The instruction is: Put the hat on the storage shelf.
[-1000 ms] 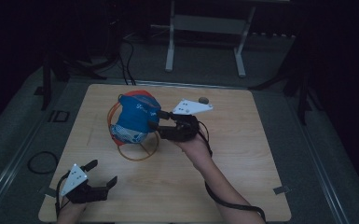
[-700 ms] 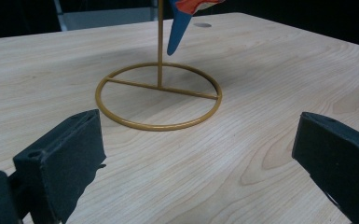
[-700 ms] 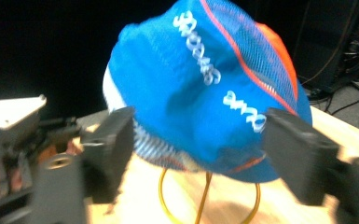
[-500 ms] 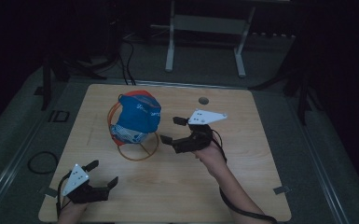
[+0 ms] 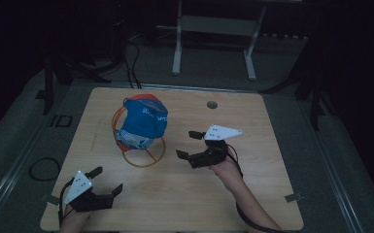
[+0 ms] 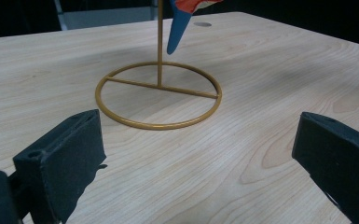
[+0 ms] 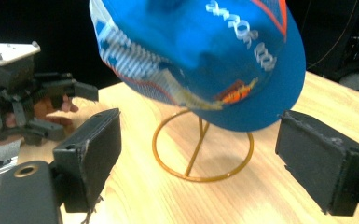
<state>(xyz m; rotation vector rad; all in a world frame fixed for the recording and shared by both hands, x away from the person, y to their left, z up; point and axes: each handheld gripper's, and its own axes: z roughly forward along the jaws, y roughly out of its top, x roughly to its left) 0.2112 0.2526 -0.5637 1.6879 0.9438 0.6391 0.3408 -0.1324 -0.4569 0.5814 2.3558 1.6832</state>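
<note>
A blue cap [image 5: 143, 119] with orange trim and white lettering hangs on a gold wire stand [image 5: 145, 156] with a ring base, left of the table's middle. My right gripper [image 5: 186, 144] is just right of the stand, apart from the cap; its jaws have just been opening and hold nothing. In the right gripper view the cap [image 7: 200, 56] hangs ahead of that gripper [image 7: 205, 154], above the stand [image 7: 200, 149]. My left gripper [image 5: 108, 179] rests open near the front left edge. In the left gripper view the ring base [image 6: 158, 95] lies ahead of that gripper [image 6: 198, 158].
The wooden table [image 5: 272, 145] has a round hole [image 5: 212, 104] near its far edge. A white metal frame [image 5: 213, 29] stands on the dark floor beyond it, and a cable loop [image 5: 43, 168] lies at the left. The right gripper view shows my left gripper [image 7: 77, 112] farther off.
My right gripper has drawn back from the cap, to the right and toward the near edge, with its jaws now wide apart. The cap stays on the stand. The left gripper has kept still.
</note>
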